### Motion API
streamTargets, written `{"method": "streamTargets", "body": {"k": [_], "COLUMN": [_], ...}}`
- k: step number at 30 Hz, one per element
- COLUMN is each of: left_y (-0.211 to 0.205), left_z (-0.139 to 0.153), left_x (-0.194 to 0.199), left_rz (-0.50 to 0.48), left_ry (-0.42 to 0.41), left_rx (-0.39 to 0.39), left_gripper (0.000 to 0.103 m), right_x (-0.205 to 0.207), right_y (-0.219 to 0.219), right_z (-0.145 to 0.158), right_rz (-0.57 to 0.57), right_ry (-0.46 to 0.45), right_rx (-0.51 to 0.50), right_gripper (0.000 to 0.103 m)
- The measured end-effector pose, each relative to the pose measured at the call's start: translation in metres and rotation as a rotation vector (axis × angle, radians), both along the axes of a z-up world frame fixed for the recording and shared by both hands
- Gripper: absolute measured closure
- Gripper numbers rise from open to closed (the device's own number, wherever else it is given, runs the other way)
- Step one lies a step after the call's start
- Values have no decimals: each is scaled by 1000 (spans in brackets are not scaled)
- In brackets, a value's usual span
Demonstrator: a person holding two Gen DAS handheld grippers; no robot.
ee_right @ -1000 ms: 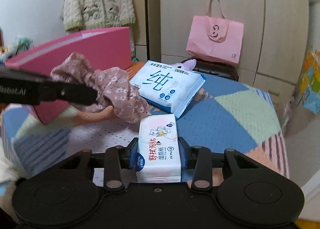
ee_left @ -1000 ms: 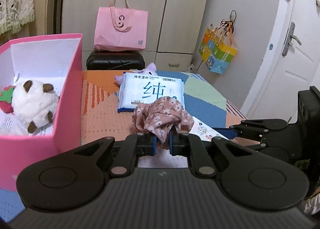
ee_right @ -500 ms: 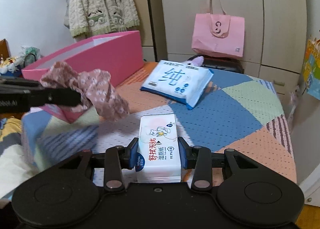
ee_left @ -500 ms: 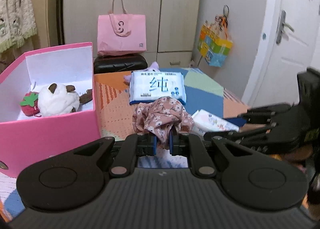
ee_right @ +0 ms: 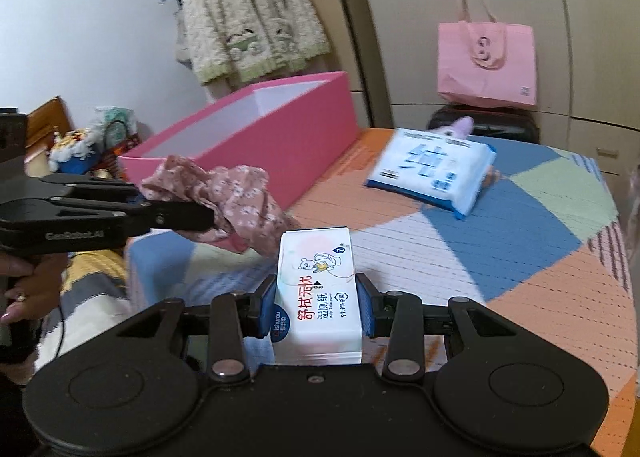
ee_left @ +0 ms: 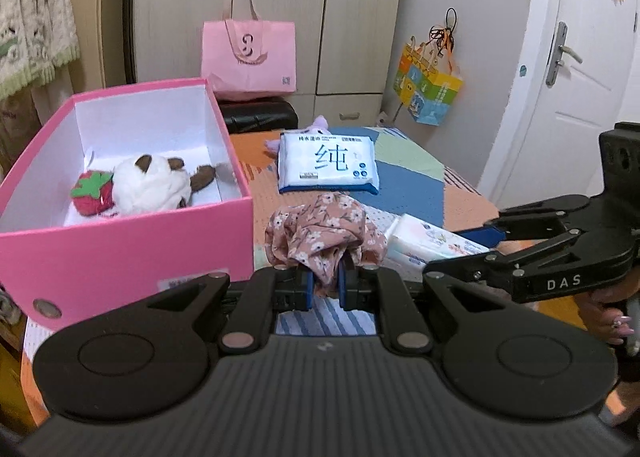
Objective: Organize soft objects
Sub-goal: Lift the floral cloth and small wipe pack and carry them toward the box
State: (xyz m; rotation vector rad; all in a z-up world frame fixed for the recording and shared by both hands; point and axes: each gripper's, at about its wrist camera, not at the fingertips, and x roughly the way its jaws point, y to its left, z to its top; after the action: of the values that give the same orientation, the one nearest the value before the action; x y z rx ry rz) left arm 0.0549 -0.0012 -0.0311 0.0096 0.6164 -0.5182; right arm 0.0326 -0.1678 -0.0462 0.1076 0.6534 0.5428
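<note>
My left gripper (ee_left: 325,284) is shut on a pink floral scrunchie (ee_left: 324,233) and holds it above the table, just right of the pink box (ee_left: 120,245). The box holds a white plush bear (ee_left: 150,185) and a strawberry plush (ee_left: 90,197). My right gripper (ee_right: 318,307) is shut on a small white wet-wipe pack (ee_right: 316,297), lifted off the table. In the right wrist view the left gripper (ee_right: 200,217) with the scrunchie (ee_right: 224,197) is at the left, in front of the box (ee_right: 280,137). A large blue-white wipes pack (ee_left: 328,163) lies farther back.
A purple plush (ee_left: 316,127) lies behind the large wipes pack (ee_right: 432,169). A pink tote bag (ee_left: 248,53) rests on a black case behind the table. The table has a patchwork cover (ee_right: 520,241). A cardigan (ee_right: 248,17) hangs at the left wall.
Both grippers have pulled back and swung left with their loads. The pink box now fills more of the left wrist view, with the scrunchie close to its right wall.
</note>
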Motion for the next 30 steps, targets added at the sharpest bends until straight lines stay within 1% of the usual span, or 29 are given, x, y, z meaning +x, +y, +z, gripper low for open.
{"method": "streamTargets", "body": {"k": [7,11,16,21,27,30], "left_y": [26,42,66,89,109,114], "left_z": [11,20,41,62,81,88], "left_x": [-9,-15,-23,-26,-10,1], "left_rz": [-21,-18,-7,19,50,68], "left_ry": [82,94,54,-15,-62,-92], "left_rx": [-27,-39,-45,-60,-97,-102], "left_gripper": [93,93,93,93,93,93], "right_x": [-8,-9,-8,-2,21,37], "right_y": [26,40,60,84,105,114], "right_z": [23,34,51,72,93,101], "right_rz": [73,113,154,187,183,171], "right_ry": [-31,-38,-62,-125,-162,-180], "right_rx": [-19,-16,-8,-9,24,33], "right_gripper": [58,58,58,58,58,58]}}
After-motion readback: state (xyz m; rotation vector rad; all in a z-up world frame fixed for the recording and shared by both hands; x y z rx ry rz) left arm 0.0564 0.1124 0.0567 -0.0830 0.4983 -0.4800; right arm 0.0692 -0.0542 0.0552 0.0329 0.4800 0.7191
